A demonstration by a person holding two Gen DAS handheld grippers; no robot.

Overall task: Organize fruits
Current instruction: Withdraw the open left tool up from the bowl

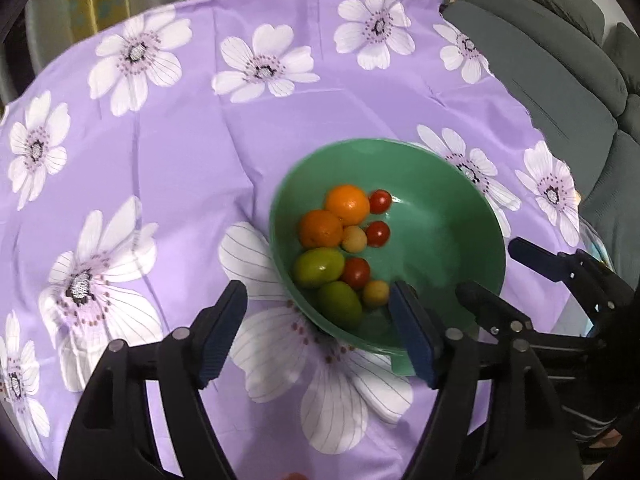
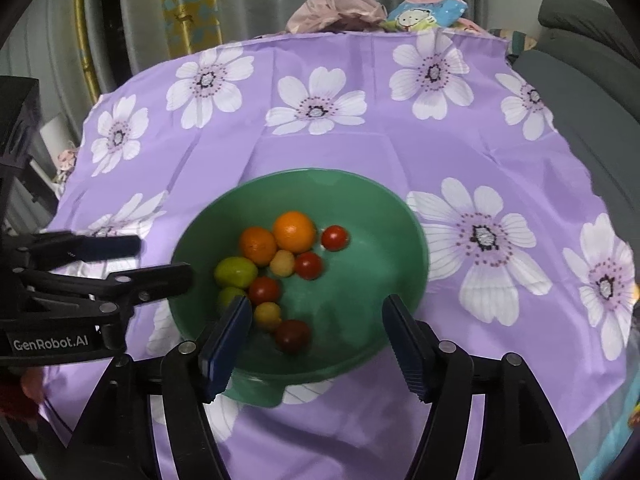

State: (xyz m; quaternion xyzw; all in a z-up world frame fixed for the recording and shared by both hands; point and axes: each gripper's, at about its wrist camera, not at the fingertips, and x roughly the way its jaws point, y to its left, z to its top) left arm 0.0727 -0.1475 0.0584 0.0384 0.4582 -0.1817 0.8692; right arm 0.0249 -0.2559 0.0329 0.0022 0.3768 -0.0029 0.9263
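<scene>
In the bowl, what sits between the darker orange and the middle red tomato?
A small yellowish fruit lies between the darker orange and the middle red tomato, seemingly touching both, inside the green bowl; both wrist views show it.

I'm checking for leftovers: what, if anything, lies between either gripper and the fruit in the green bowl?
Nothing visible does. The left gripper and right gripper both hang open and empty over the near rim of the green bowl. The fruit, such as the oranges, lies uncovered inside, and none shows on the purple cloth.
</scene>
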